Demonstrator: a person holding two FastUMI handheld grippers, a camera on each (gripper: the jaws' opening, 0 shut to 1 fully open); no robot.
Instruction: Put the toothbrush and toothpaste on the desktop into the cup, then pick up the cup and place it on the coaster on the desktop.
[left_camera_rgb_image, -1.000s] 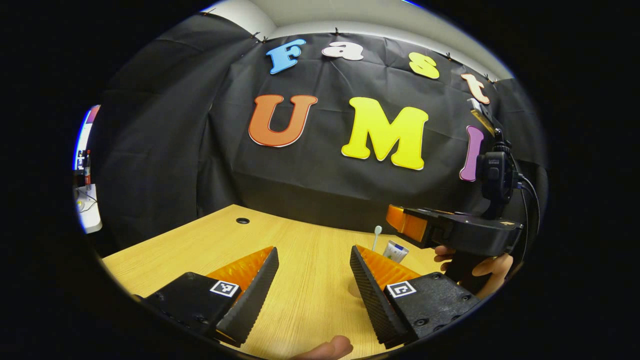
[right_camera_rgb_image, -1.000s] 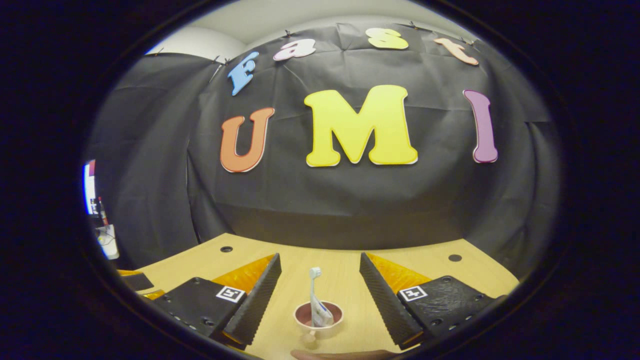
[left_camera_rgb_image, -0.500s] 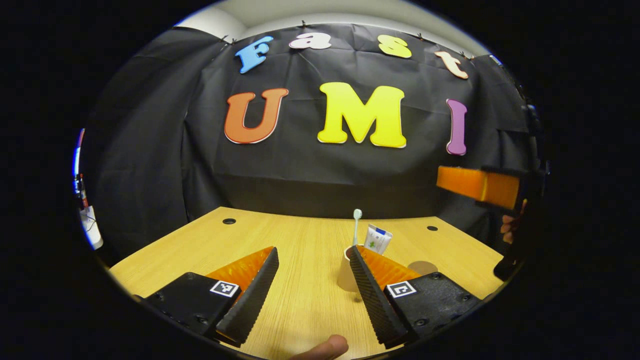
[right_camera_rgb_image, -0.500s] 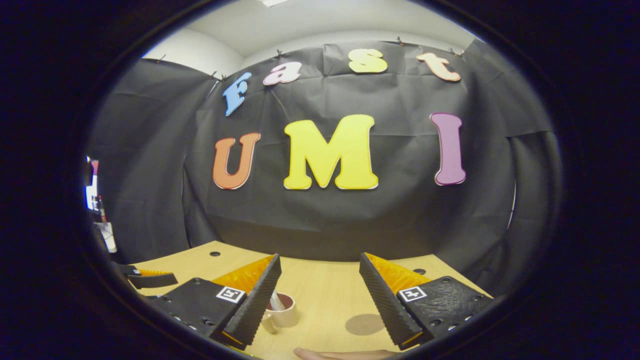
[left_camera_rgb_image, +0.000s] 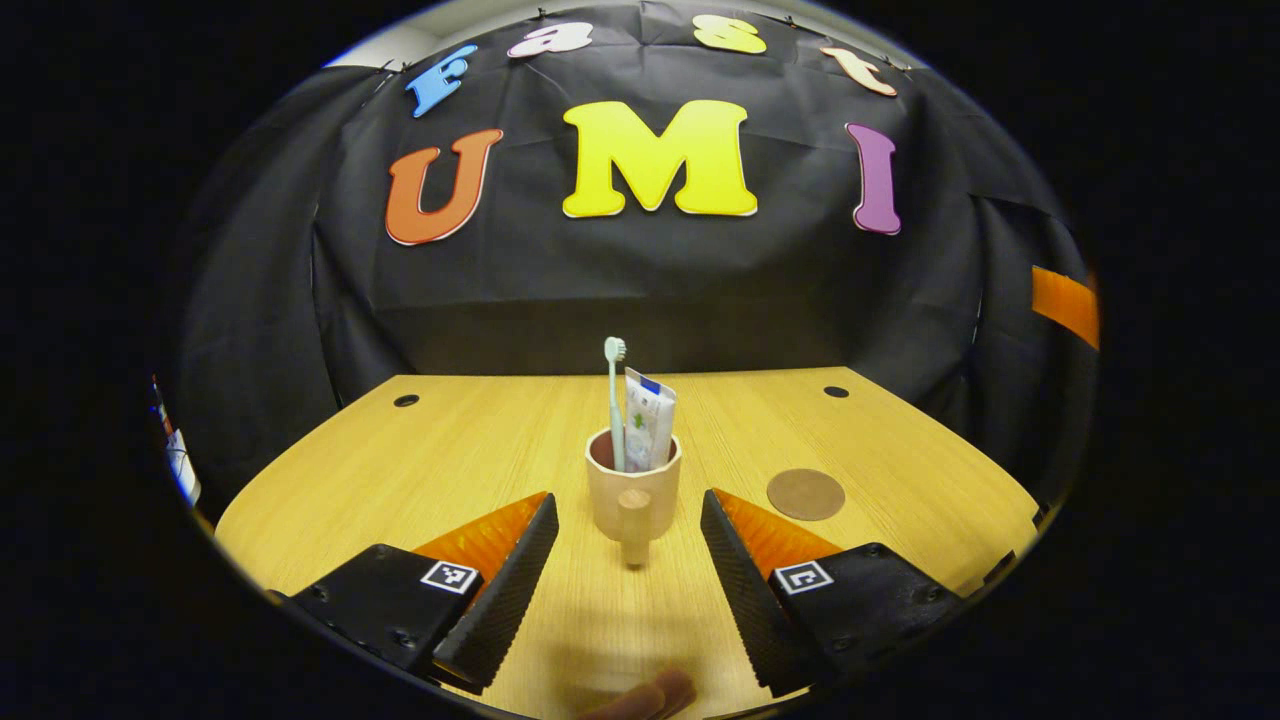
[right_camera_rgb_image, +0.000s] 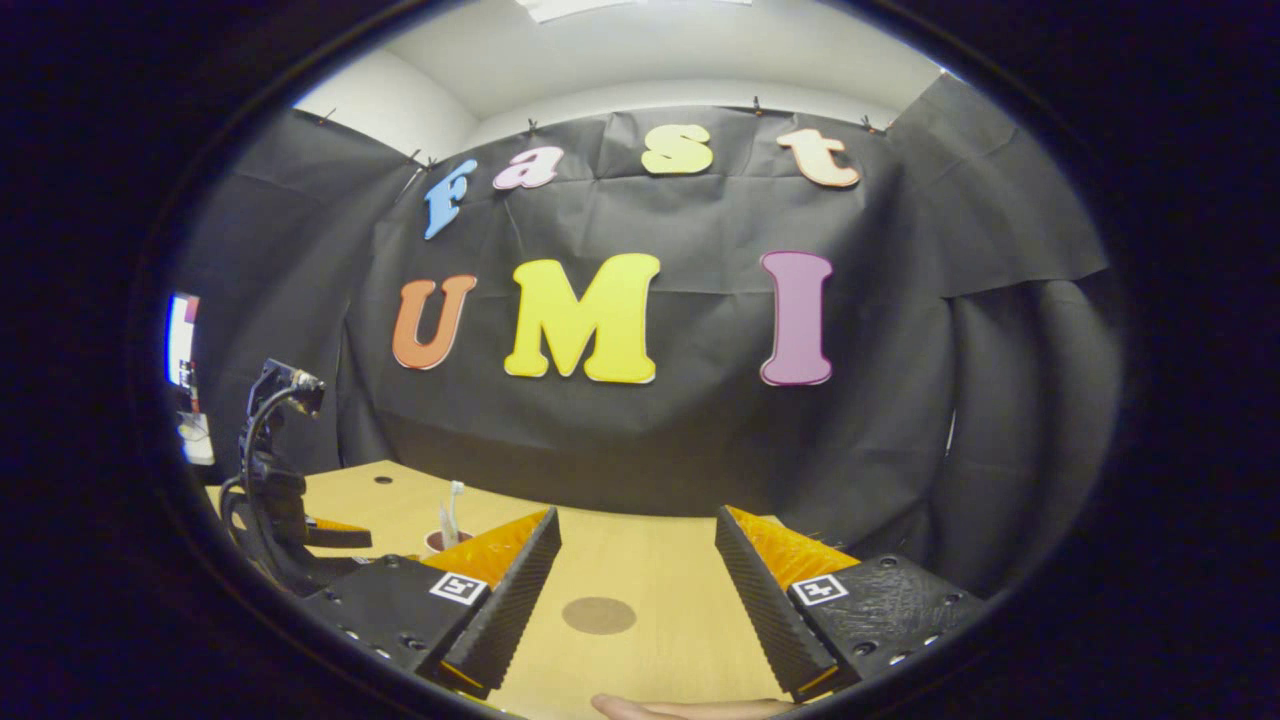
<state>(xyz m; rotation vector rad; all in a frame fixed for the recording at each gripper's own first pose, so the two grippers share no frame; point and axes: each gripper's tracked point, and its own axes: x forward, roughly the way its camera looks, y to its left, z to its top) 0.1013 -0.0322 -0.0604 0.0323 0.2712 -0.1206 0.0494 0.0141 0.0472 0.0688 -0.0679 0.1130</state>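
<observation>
Two grippers are at work over a light wooden table (left_camera_rgb_image: 470, 450), and both have their fingers spread wide with nothing held between them. In the left gripper view, the left gripper (left_camera_rgb_image: 625, 580) faces a beige cup (left_camera_rgb_image: 633, 490) that stands upright on the table just ahead of its fingertips, centred on the gap between them but not touched by either finger. The cup's short round handle points back toward the camera. A pale green toothbrush (left_camera_rgb_image: 614, 395) stands in the cup with its bristled head up, and a white toothpaste tube (left_camera_rgb_image: 648, 418) stands beside it on the right, leaning slightly to the right. A round brown coaster (left_camera_rgb_image: 806, 494) lies flat on the table to the right of the cup, near it but apart, with nothing on it. A fingertip shows at the bottom edge of this view. In the right gripper view, the right gripper (right_camera_rgb_image: 635, 590) hangs over the table with the coaster (right_camera_rgb_image: 599, 615) lying in the gap between its fingers. The cup (right_camera_rgb_image: 437, 541), with the toothbrush (right_camera_rgb_image: 455, 505) sticking up out of it, sits off to the left, partly hidden behind the right gripper's left finger. The left gripper (right_camera_rgb_image: 335, 538) shows at the far left, near the cup.
</observation>
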